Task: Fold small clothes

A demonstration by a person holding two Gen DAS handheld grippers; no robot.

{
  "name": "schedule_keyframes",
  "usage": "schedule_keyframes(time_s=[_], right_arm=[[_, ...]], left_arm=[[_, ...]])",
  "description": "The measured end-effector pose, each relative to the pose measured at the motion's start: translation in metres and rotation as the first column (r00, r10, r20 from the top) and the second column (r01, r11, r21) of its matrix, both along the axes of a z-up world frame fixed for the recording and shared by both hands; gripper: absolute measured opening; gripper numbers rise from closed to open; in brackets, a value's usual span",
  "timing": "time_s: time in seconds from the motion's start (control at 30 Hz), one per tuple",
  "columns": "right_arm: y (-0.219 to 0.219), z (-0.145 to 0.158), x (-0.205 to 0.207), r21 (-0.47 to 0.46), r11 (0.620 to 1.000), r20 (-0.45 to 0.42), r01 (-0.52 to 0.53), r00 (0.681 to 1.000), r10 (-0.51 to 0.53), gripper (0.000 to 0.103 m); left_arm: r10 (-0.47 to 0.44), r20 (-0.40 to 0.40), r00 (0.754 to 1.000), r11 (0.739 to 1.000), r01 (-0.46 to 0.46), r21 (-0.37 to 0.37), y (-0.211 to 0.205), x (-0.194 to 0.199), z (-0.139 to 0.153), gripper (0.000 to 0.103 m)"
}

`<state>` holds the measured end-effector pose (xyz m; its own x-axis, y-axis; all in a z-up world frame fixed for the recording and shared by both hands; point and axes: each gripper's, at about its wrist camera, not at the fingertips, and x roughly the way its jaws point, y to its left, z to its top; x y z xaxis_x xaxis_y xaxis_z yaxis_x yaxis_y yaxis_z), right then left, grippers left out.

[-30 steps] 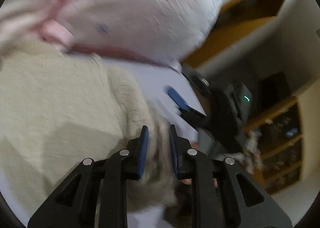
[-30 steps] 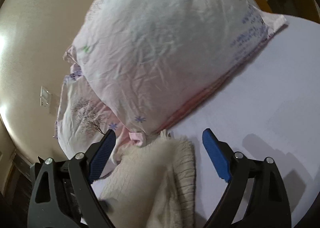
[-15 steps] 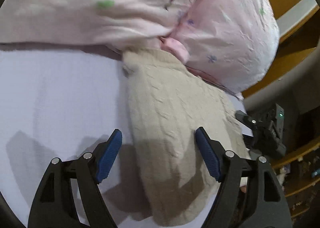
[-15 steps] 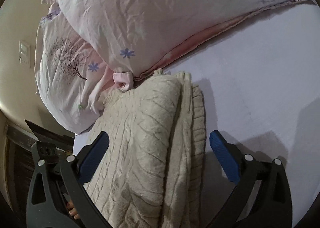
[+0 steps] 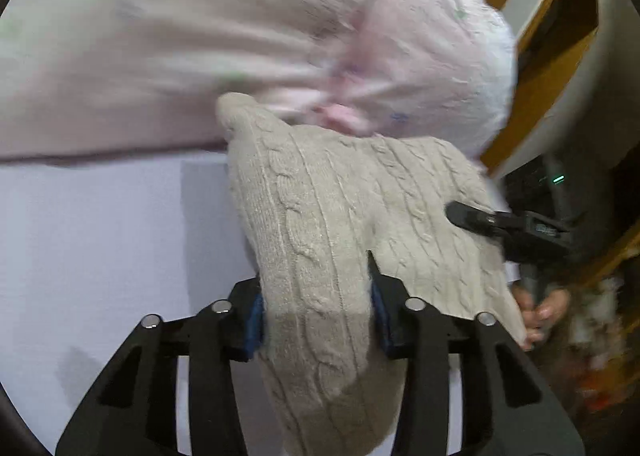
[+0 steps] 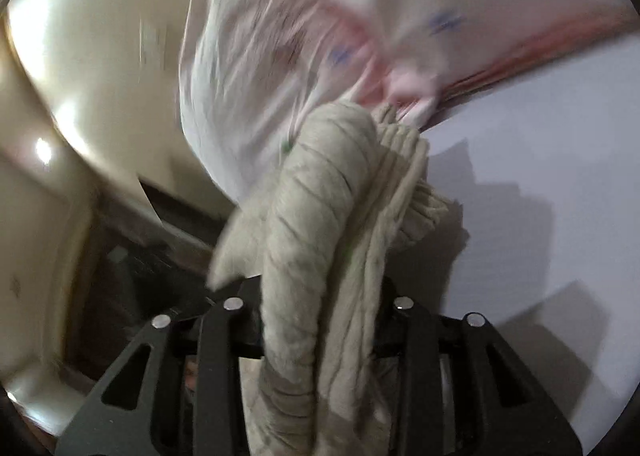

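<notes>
Knit sweater (image 5: 320, 224) – both grippers clamped

Right tool (image 6: 320, 320) clamps bunched cream sweater (image 6: 320, 224).

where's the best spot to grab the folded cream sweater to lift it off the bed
Grip the cream sweater at its two near ends, coming in low from the side away from the pillows. It lies folded into a thick band, so each bunched end fits between the fingers. The left hand-held gripper and right hand-held gripper already appear clamped on those ends.
</notes>
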<state>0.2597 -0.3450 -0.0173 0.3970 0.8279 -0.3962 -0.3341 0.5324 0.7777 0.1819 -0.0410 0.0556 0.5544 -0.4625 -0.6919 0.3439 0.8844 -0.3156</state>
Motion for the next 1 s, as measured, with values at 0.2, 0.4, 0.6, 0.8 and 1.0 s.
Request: schedule_keyframes(time_s=[0.2,0.4,0.6,0.8,1.0], right_arm=[[-0.002,0.024,-0.026,-0.188,0.952,0.096,0.243,0.969,-0.228,0.050],[0.033,0.030,-0.055,-0.329,0.932,0.118,0.149,0.986,-0.116,0.011],[0.026,0.025,-0.037,-0.461,0.820,0.198,0.339,0.940,-0.277,0.008],[0.022,0.032,-0.057,-0.472,0.818,0.177,0.329,0.944,-0.278,0.037],[0.013,0.055,-0.139,-0.342,0.865,0.256,0.368,0.922,-0.291,0.101]], left_arm=[[0.156,0.058,0.986,0.988,-0.156,0.000,0.050,-0.036,0.010,0.066],[0.077,0.142,0.987,0.996,-0.072,-0.043,0.026,-0.068,0.017,0.071],[0.004,0.108,0.994,0.999,-0.009,0.043,-0.011,-0.066,-0.002,0.071],[0.021,0.102,0.995,0.998,-0.027,0.054,-0.005,-0.085,0.000,0.071],[0.135,0.113,0.984,0.985,-0.145,0.090,0.016,-0.126,-0.007,0.099]])
